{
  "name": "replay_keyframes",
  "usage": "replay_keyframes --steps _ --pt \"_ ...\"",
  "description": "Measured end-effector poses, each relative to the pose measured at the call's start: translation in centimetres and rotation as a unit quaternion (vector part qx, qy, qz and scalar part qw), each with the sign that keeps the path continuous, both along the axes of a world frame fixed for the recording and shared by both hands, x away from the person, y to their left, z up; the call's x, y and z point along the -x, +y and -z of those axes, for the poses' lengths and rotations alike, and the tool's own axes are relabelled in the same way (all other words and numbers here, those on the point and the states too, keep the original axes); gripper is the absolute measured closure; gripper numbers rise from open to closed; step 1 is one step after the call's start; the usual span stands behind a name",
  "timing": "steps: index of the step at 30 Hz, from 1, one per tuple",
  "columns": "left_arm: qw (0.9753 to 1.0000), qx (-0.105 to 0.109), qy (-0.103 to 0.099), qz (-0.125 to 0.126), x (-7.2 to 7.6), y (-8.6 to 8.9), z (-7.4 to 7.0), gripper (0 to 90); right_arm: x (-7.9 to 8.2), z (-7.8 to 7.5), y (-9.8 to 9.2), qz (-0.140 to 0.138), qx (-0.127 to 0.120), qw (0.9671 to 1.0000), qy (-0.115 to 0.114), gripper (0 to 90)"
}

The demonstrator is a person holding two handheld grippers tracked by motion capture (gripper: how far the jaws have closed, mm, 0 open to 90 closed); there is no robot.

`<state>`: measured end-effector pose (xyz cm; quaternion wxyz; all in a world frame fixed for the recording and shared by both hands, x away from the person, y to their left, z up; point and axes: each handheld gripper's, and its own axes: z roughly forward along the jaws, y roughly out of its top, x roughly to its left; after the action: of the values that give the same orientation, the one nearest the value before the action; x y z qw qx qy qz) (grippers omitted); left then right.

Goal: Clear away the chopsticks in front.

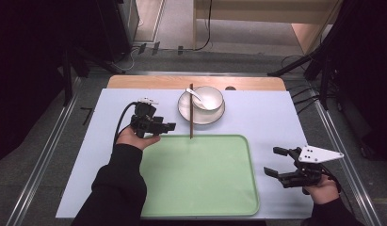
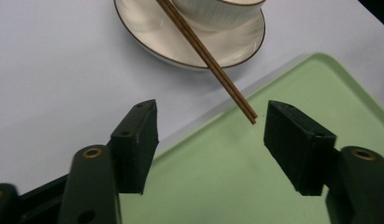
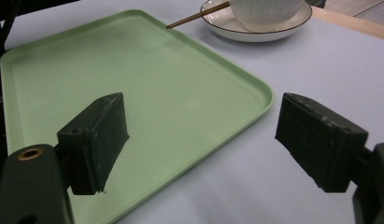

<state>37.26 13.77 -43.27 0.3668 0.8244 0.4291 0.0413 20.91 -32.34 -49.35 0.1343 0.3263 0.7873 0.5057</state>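
A white bowl point(image 1: 208, 97) with a white spoon point(image 1: 197, 96) in it stands on a white plate point(image 1: 186, 110) at the table's far middle. Brown chopsticks point(image 1: 191, 113) lie across the plate's left side, their near tips over the far rim of the green tray point(image 1: 200, 174). My left gripper point(image 1: 172, 126) hovers at the tray's far left corner, open and empty; in the left gripper view the chopsticks point(image 2: 206, 56) end just between its jaws, above the tray point(image 2: 236, 177). My right gripper point(image 1: 275, 161) is open and empty beside the tray's right edge point(image 3: 255, 105).
A pale blue mat point(image 1: 271, 117) covers the table, with a wooden strip point(image 1: 149, 82) along the far edge. Metal rails point(image 1: 45, 155) run down both sides. Dark stands and cables lie on the floor beyond.
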Motion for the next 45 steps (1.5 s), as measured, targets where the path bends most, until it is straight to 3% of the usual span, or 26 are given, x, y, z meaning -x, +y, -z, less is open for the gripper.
replay_keyframes --steps 4,6,8,16,18,20,21,22,24,26,27,31,34,45 --pt "0.9999 -0.007 0.005 -0.005 -0.9 -1.0 0.5 38.2 0.0 0.0 0.0 -0.001 0.0 1.0 -0.001 17.6" --pt "0.9994 -0.024 0.02 -0.012 -1.7 -1.7 0.8 35.3 0.0 0.0 0.0 -0.001 0.0 1.0 -0.001 17.6" --pt "0.9992 -0.026 0.028 -0.014 -2.4 -2.5 0.9 32.6 0.0 0.0 0.0 -0.001 0.0 1.0 -0.001 17.6" --pt "0.9992 -0.026 0.019 -0.023 -4.6 -4.6 1.9 26.8 0.0 -0.1 0.0 -0.002 -0.001 1.0 -0.002 17.6" --pt "0.999 -0.032 0.02 -0.025 -5.2 -5.0 2.3 29.7 0.0 -0.1 0.0 -0.002 -0.001 1.0 -0.003 17.6" --pt "0.9986 -0.042 0.01 -0.031 -5.6 -5.5 2.5 34.5 0.0 -0.1 0.0 -0.003 -0.001 1.0 -0.003 17.6" --pt "0.9981 -0.045 -0.005 -0.042 -5.9 -6.1 2.5 40.2 0.0 -0.1 0.0 -0.003 -0.001 1.0 -0.004 17.6" --pt "0.9981 -0.045 -0.005 -0.042 -5.9 -6.1 2.5 43.1 0.0 -0.1 0.0 -0.003 -0.001 1.0 -0.005 17.6" --pt "0.9973 -0.043 -0.018 -0.056 -6.5 -6.5 2.8 44.7 0.0 -0.1 0.0 -0.003 0.0 1.0 -0.005 17.6" --pt "0.9967 -0.047 0.007 -0.066 -7.2 -6.8 3.1 49.9 0.0 -0.1 0.0 -0.003 -0.001 1.0 -0.005 17.6" --pt "0.9965 -0.049 0.01 -0.067 -7.4 -6.9 3.3 51.0 0.0 -0.1 0.0 -0.002 -0.001 1.0 -0.005 17.6" --pt "0.9964 -0.044 0.014 -0.07 -7.7 -7.7 3.8 55.1 0.1 -0.1 -0.2 -0.002 -0.002 1.0 -0.005 17.6" --pt "0.9954 -0.06 0.017 -0.072 -8.0 -8.2 4.2 56.1 0.1 0.0 -0.2 -0.002 -0.001 1.0 -0.005 17.6" --pt "0.9948 -0.042 0.028 -0.088 -8.4 -8.4 4.9 63.6 0.1 -0.1 -0.2 -0.004 -0.003 1.0 -0.007 17.6"
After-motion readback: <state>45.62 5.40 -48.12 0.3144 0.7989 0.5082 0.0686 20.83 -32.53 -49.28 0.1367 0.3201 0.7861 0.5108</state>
